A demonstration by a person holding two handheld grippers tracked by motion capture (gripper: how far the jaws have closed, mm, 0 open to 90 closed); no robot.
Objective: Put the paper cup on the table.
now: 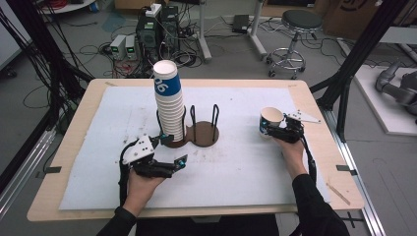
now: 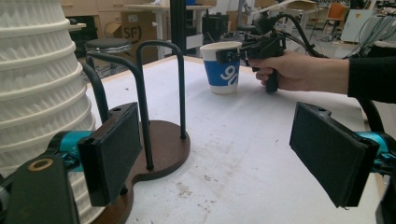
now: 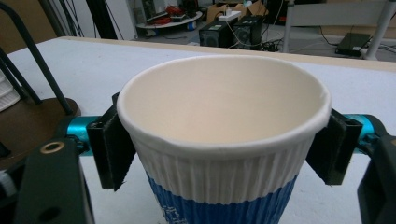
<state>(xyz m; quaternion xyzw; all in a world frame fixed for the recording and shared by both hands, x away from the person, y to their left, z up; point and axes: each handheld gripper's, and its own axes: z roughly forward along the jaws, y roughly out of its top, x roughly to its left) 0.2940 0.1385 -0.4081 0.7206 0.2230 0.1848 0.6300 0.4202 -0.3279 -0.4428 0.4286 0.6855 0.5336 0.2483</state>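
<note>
Standing upright on the white mat [image 1: 246,162] near the table's right side, a ribbed white paper cup [image 1: 270,121] with a blue band is being clamped below its rim by the right gripper [image 1: 269,127]. The left gripper [image 1: 183,161] is holding nothing, jaws parted, beside the cup stack [image 1: 169,105] in the brown holder [image 1: 204,133].

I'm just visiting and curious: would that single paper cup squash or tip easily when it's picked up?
Probably light: the paper cup looks empty inside. Its thin ribbed wall would likely dent under a hard squeeze from the right gripper, though the rolled rim may stiffen the top. Narrower at the base, so it may tip if nudged.
</note>
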